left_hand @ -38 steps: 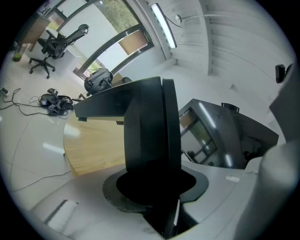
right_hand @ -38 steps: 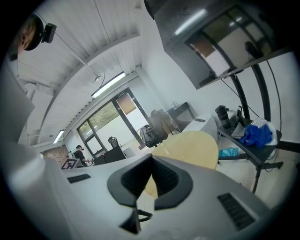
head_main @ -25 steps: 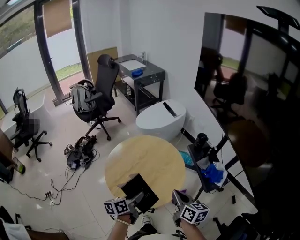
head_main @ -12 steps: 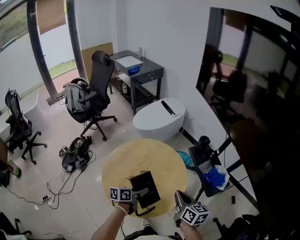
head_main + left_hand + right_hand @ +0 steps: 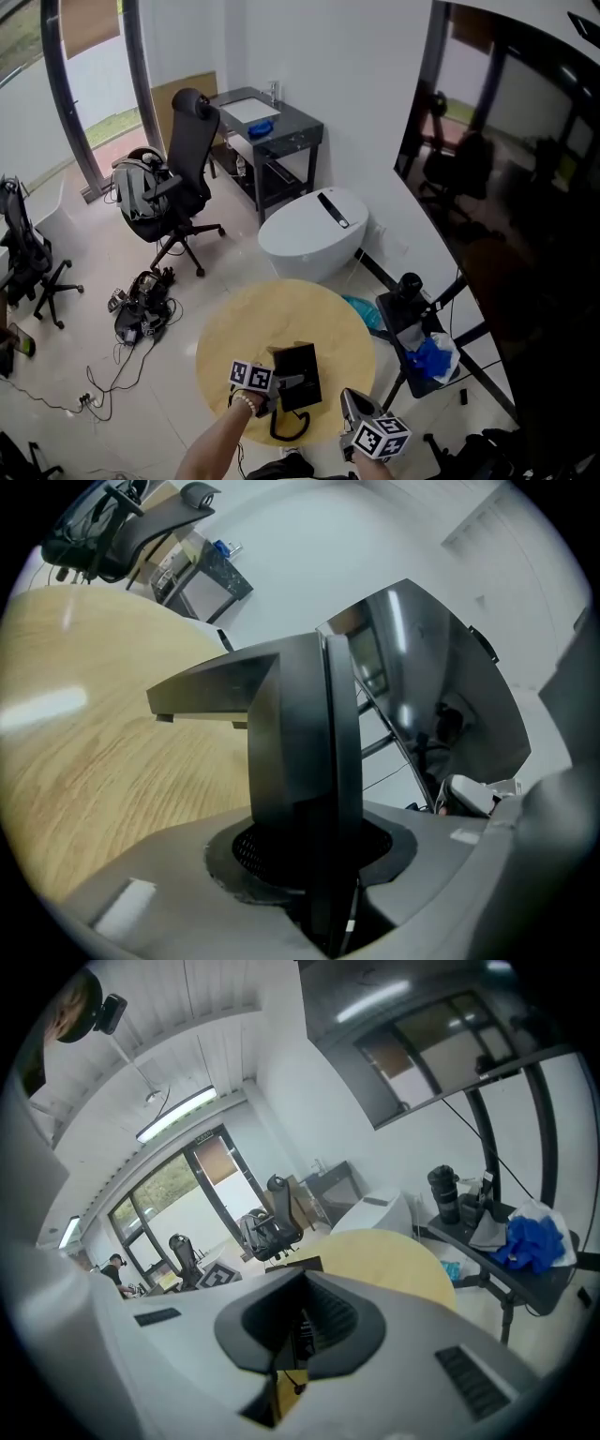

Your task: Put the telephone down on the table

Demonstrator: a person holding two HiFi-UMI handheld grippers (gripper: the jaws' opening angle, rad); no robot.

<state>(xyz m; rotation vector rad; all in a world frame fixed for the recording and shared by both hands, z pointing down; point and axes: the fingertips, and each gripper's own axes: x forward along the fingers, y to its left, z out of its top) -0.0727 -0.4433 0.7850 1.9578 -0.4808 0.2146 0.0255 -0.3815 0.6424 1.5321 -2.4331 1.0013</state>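
- Left gripper is clamped tight on the black telephone, jaws pressing both flat faces.
- The telephone sits over the near part of the round wooden table. Its long axis runs straight ahead of the left gripper toward the table's middle. From the left gripper's own view it stands on edge, a flat part jutting left over the wood.
- Whether it touches the tabletop, I cannot tell.
- Its black cord loops just behind the left gripper, at the near rim.
- Right gripper is closed with nothing in it, off to the right, past the table's near edge.
- Bare wood lies ahead and to the left of the left gripper.
- Beyond the far rim there's a white rounded tub; to the right, a stand with a blue cloth.
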